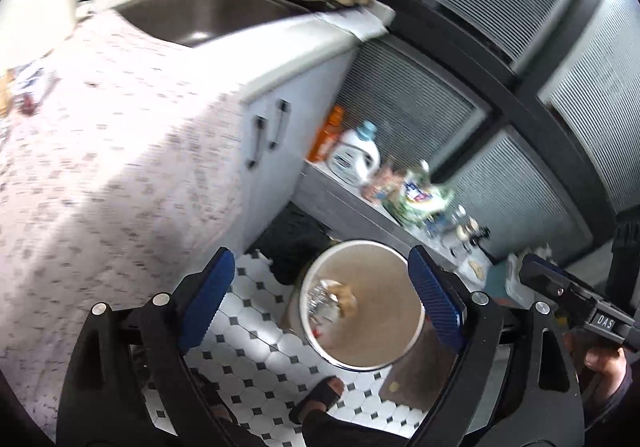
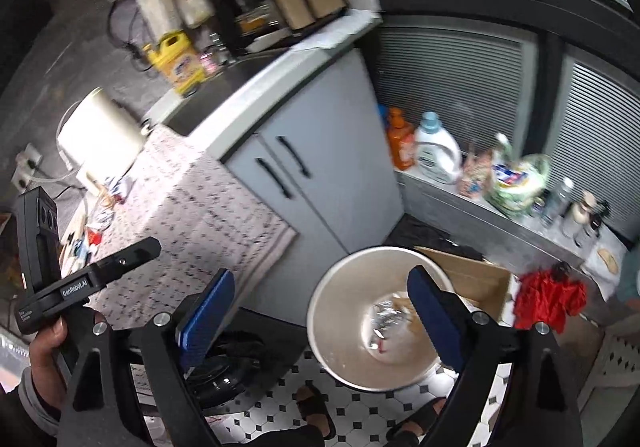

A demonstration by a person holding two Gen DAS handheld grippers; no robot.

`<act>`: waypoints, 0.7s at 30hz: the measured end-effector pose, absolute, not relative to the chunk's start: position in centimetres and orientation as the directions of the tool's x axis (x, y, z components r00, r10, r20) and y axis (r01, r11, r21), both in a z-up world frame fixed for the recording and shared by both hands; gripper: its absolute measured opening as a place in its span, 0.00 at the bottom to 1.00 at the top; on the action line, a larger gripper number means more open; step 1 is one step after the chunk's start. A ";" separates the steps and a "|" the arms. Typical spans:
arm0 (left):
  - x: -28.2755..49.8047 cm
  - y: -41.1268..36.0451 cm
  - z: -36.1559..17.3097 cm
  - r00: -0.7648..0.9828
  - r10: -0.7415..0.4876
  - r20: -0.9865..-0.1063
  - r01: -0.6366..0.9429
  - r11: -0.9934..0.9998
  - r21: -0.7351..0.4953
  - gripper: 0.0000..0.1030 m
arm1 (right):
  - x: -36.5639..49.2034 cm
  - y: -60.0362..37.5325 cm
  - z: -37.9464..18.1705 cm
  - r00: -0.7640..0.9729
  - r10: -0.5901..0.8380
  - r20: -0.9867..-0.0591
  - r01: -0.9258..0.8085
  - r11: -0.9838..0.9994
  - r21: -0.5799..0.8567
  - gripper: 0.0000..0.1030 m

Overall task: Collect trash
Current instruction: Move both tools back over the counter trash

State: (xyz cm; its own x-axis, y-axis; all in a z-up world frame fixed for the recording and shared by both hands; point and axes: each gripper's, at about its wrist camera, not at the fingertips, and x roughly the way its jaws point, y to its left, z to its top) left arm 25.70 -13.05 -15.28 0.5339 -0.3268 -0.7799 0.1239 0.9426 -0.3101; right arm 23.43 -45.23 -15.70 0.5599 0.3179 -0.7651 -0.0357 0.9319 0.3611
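While I look down past my two grippers, I see a round trash bin (image 1: 362, 303) standing on the black and white tiled floor (image 1: 256, 331). My left gripper (image 1: 322, 305) has its blue pads (image 1: 210, 297) spread wide apart, and nothing is held between them. My right gripper (image 2: 322, 321) is wide open too, and it holds nothing.

Both grippers hang above the bin and do not touch it. Down at the bottom of the bin lies the trash (image 1: 332, 297). It is a shiny crumpled bit like foil, with a brownish lump touching it and a tiny red piece beside it. I cannot tell just what each piece is.

The bin stands near the corner of a white cupboard (image 2: 320, 151) with two black handles. A cloth with small dark marks (image 2: 200, 215) covers the counter next to the sink (image 1: 208, 15). More small scraps (image 2: 94, 223) lie on the far edge of that cloth, beside a white machine (image 2: 100, 135). A yellow jug (image 2: 178, 63) stands at the back edge of the sink.

Behind the bin runs a low grey ledge (image 2: 480, 207) along the window. On it stand an orange bottle (image 2: 400, 141) and a white bottle with a light blue cap (image 2: 436, 151), just beside each other. A brown cardboard piece (image 2: 472, 279) and a red cloth (image 2: 548, 301) lie near the bin.

My feet in dark sandals (image 2: 316, 411) stand on the tiles close to the bin.
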 end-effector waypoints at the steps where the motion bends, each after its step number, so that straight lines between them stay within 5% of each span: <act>1: 25.5 -11.9 -15.0 0.548 -0.318 -0.774 0.103 0.943 -0.315 0.87 | 23.8 -44.3 -15.5 0.557 0.331 -0.762 -0.056 0.930 0.362 0.85; 8: 24.0 -4.6 -13.7 0.624 -0.253 -0.739 -0.020 0.941 -0.339 0.90 | 25.9 -37.6 -13.8 0.555 0.376 -0.742 -0.179 0.925 0.334 0.93; 21: 21.2 8.8 -11.9 0.719 -0.078 -0.691 -0.230 0.911 -0.342 0.90 | 28.0 -26.5 -11.0 0.642 0.394 -0.658 -0.314 0.918 0.242 0.93</act>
